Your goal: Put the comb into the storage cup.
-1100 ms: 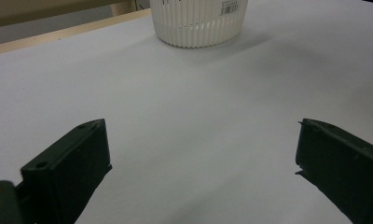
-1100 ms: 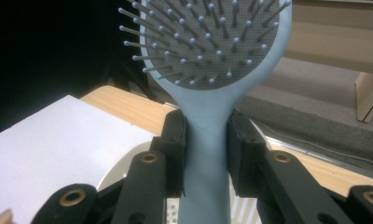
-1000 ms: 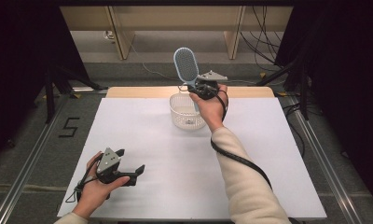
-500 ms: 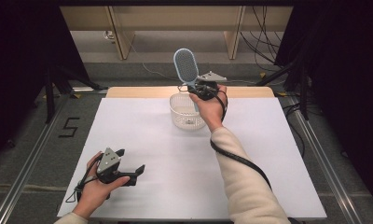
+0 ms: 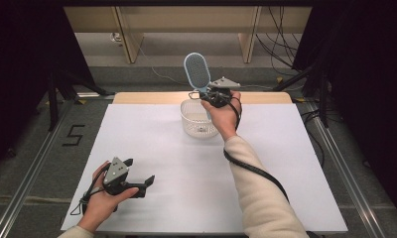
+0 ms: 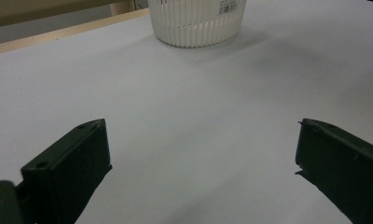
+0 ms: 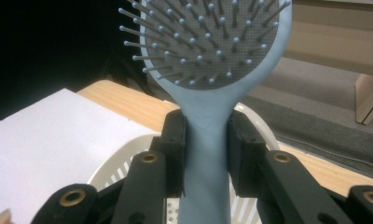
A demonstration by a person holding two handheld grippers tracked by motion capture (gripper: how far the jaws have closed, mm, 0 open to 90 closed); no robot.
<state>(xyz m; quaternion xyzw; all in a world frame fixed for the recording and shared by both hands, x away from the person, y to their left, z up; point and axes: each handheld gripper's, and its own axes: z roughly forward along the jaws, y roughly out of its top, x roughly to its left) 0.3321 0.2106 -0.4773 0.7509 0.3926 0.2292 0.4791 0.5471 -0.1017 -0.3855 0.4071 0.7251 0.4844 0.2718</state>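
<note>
The right claw point(image 7: 205, 140) is clamped on a blue hairbrush point(image 7: 208, 60) above a white basket point(image 5: 196, 119). Ahead of the released left claw point(image 6: 198, 154), the basket's barcode label is too small to read.

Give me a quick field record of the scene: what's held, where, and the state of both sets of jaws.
held item: light blue plastic paddle hairbrush, upright, bristle head up
holder: right gripper, jaws clamped on the handle
position: above the white slotted plastic basket
left gripper: jaws open, nothing between them, low over the white table sheet
basket location: far middle of sheet
</note>
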